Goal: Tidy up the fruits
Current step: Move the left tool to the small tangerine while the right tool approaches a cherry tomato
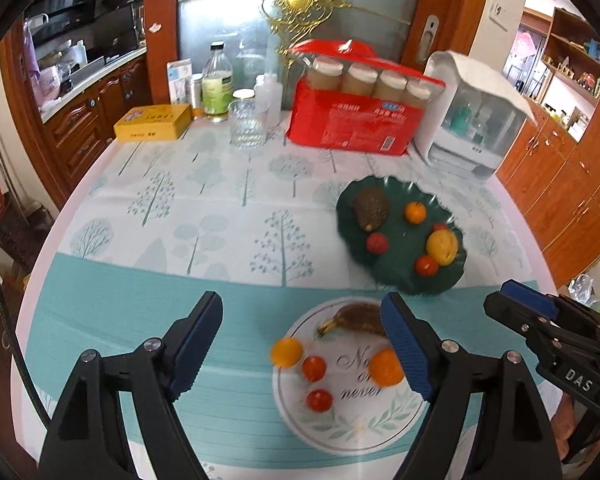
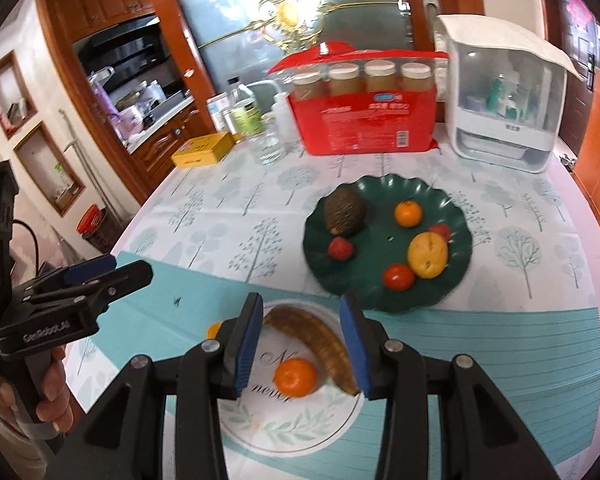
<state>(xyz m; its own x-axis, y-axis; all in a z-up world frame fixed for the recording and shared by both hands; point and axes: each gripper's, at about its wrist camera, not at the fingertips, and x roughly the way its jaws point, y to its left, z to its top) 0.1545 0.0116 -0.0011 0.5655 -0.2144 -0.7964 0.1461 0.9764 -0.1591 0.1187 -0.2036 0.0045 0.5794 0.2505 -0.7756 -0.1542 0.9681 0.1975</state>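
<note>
Tree-print tablecloth [image 1: 220, 208] — wooden cabinets [image 1: 572, 184] beyond.

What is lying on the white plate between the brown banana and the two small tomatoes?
An orange lies on the white plate between the banana and the tomatoes, nearer the banana; the left wrist view shows it.

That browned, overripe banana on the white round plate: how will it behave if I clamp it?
The browned banana is probably soft: its skin is dark nearly all over, so firm jaws may bruise it. Long and curved, it should not roll, but a grip near one end may let it sag. It lies beside an orange mandarin that could roll if nudged.
</note>
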